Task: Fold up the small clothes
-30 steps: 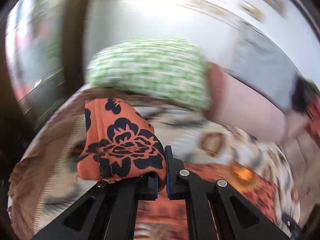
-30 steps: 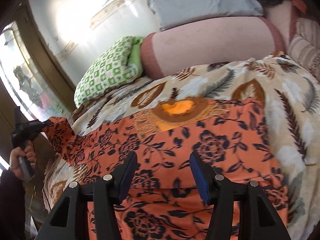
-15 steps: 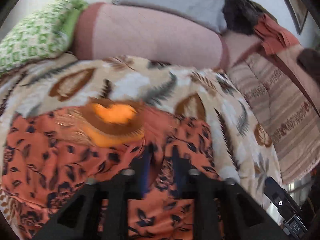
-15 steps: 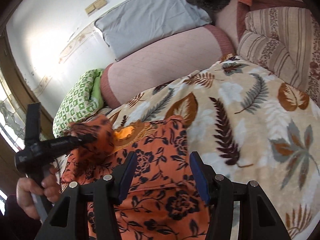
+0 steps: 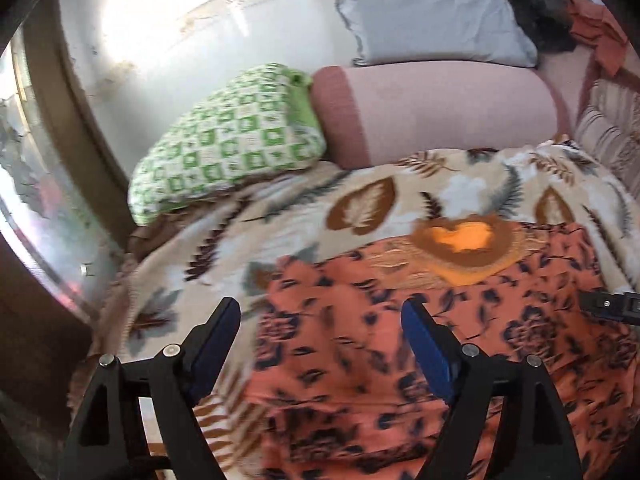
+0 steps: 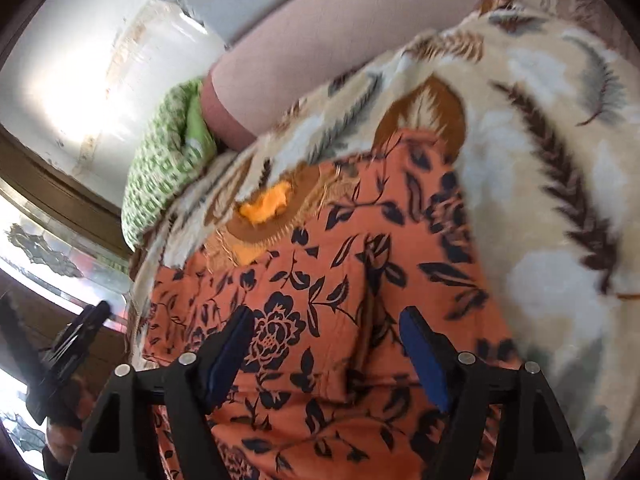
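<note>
Both grippers just opened — orange floral garment (image 5: 400,340) apparently released on blanket (image 5: 360,200)

You are in a home bedroom: a bed (image 5: 460,184) spread with a leaf-print blanket (image 5: 360,200), a green checked pillow (image 5: 228,140), a pink bolster (image 5: 440,108), a grey pillow (image 5: 428,12) against the wall.

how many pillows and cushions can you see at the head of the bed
3: green checked pillow at left, pink bolster beside it, grey pillow above against the wall. More may be hidden at right.
</note>
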A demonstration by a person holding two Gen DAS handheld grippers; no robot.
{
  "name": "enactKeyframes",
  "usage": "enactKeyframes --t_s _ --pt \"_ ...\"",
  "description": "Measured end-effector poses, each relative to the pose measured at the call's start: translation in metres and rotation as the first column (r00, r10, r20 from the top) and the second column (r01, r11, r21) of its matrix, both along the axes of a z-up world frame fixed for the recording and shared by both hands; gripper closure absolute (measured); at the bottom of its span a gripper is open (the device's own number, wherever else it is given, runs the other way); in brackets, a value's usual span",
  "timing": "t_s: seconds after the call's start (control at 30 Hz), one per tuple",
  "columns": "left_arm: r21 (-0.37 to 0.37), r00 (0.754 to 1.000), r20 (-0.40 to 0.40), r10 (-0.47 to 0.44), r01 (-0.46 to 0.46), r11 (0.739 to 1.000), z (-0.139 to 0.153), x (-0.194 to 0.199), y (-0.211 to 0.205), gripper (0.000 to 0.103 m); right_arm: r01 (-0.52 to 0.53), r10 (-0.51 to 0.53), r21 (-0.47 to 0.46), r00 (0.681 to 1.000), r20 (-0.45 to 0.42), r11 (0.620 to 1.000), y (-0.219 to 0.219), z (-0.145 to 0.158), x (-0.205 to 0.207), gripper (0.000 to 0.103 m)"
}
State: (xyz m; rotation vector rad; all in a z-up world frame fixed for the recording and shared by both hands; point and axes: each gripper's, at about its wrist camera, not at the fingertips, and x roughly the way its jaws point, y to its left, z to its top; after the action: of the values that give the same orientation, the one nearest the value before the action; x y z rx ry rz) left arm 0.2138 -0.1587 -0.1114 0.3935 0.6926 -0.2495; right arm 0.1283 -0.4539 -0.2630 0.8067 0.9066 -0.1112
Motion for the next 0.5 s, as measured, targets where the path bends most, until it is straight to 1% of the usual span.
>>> enactKeyframes --t_s 0.07,0.13,0.17,0.23,0.27,0.3,0.4,0.5 --pt "0.022 0.999 0.041 0.030 -0.031 0.999 0.007 -0.004 0.013 0.020 -0.009 0.008 -0.005 0.999 -0.051 1.000 0.008 -0.013 0.015 0.025" --pt "0.032 0.994 0.093 0.049 -0.053 0.998 0.014 -0.009 0.021 0.020 -0.013 0.008 -0.069 0.998 -0.066 0.998 0.019 -0.012 0.025 0.024" --pt "0.034 0.993 0.108 0.055 -0.059 0.998 0.015 -0.008 0.022 0.020 -0.021 0.015 -0.085 0.997 -0.069 0.996 0.024 -0.010 0.029 0.027" --pt "0.028 0.989 0.132 0.070 -0.075 0.997 0.023 -0.013 0.031 0.020 -0.063 0.055 -0.104 0.995 -0.079 0.993 0.036 -0.007 0.035 0.063" --pt "0.019 0.988 0.135 0.078 -0.081 0.997 0.027 -0.014 0.036 0.020 -0.082 0.071 -0.124 0.993 -0.089 0.989 0.041 -0.006 0.037 0.092" --pt "0.009 0.988 0.134 0.083 -0.085 0.996 0.031 -0.014 0.039 0.020 -0.087 0.075 -0.148 0.993 -0.088 0.985 0.045 -0.003 0.038 0.092" --pt "-0.032 0.984 0.131 0.119 -0.115 0.993 0.041 -0.012 0.053 0.019 -0.095 0.088 -0.221 0.995 -0.041 0.971 0.053 0.015 0.032 0.094" --pt "-0.057 0.976 0.139 0.169 -0.162 0.985 0.052 -0.012 0.074 0.018 -0.068 0.074 -0.269 0.997 0.011 0.961 0.051 0.035 0.024 0.094"
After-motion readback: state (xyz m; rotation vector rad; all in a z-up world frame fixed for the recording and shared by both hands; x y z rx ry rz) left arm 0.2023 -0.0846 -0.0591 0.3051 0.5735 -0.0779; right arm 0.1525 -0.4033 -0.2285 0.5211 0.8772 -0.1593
